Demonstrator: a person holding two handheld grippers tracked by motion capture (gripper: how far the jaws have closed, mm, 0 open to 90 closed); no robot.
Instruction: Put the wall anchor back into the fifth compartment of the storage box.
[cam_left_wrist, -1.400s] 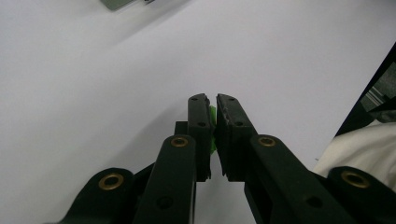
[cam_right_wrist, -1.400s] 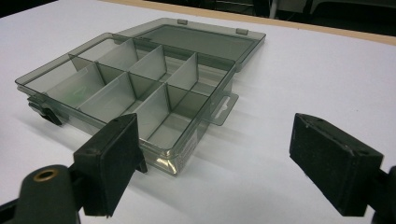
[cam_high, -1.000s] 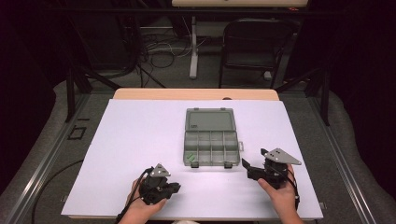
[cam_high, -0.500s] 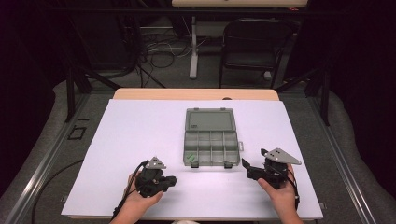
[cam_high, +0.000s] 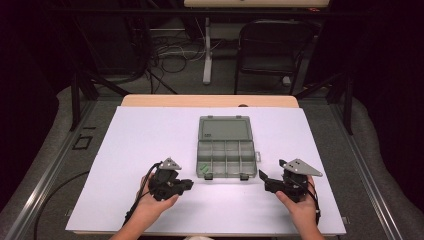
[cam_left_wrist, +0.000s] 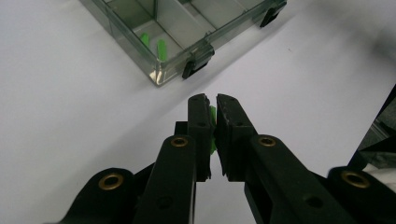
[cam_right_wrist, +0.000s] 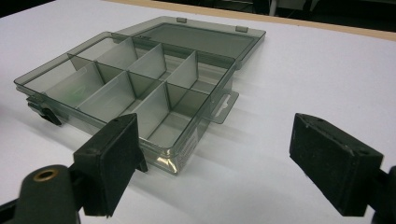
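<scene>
Left gripper (cam_left_wrist: 211, 116) pinching green piece (cam_left_wrist: 212, 128) near open box (cam_high: 226, 147); right gripper (cam_right_wrist: 212, 163) spread wide, just beside box.

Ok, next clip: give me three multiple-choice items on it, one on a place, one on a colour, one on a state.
1. Where is the box?
A. Between the two grippers, slightly beyond them
B. At the table's far left corner
C. Under the right gripper

2. What colour is the piece in the left gripper?
A. Red
B. Green
C. Blue

3. How do the right gripper's jaws stand?
A. Shut on the lid
B. Shut on nothing
C. Wide open

Answers:
1 A: the high view shows it mid-table, a gripper at each side nearer the person.
2 B: a green sliver shows between the closed pads in the left gripper view.
3 C: in the right gripper view the pads stand far apart with only table between them.
</scene>
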